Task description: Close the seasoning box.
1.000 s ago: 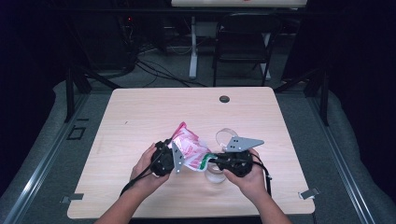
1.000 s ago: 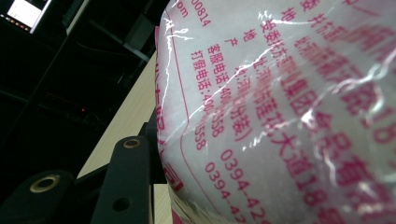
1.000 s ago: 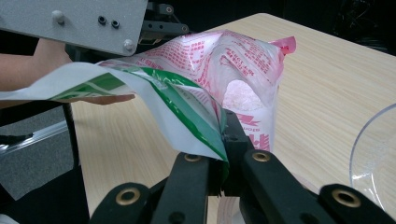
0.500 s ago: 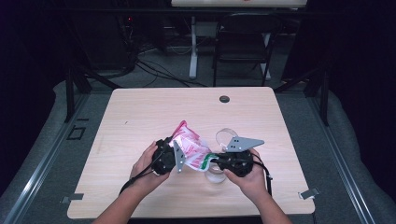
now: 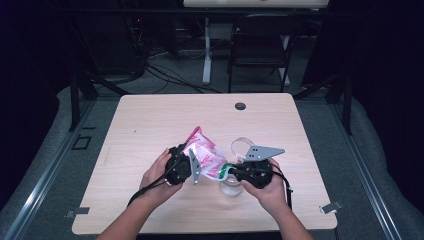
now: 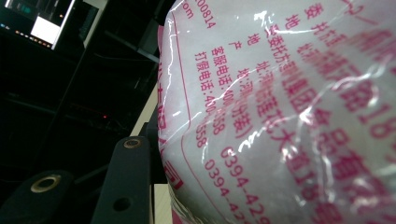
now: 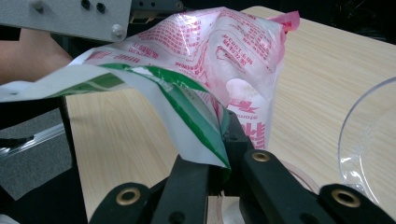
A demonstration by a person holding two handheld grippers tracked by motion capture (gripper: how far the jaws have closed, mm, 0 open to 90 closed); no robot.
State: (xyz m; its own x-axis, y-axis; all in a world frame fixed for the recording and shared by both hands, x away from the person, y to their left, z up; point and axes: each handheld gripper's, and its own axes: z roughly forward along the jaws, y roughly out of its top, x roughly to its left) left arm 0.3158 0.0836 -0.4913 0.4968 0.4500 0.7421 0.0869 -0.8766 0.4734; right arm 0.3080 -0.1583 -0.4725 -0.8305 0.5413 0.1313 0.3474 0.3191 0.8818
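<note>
— The bag (image 7: 224, 51)?
— Thin glossy plastic film, crinkled, printed pink and green, catching highlights.
— And the bench (image 5: 150, 125)?
— Pale wood-grain top, smooth and matt.
— The bowl (image 7: 373, 135) at the right edge?
— Clear shiny plastic. The right hand-held gripper (image 7: 224, 140) has matt black jaws with brass-coloured rivets.

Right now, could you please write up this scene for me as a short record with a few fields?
Surface: light wooden table
Main item: pink-printed plastic bag, held above the table between both grippers
Left gripper: jaws against the bag's side; closure cannot be told
Right gripper: jaws shut on the bag's green-and-white edge
Nearby: clear bowl on the table beside the right gripper
Background: black chair beyond the table
</note>
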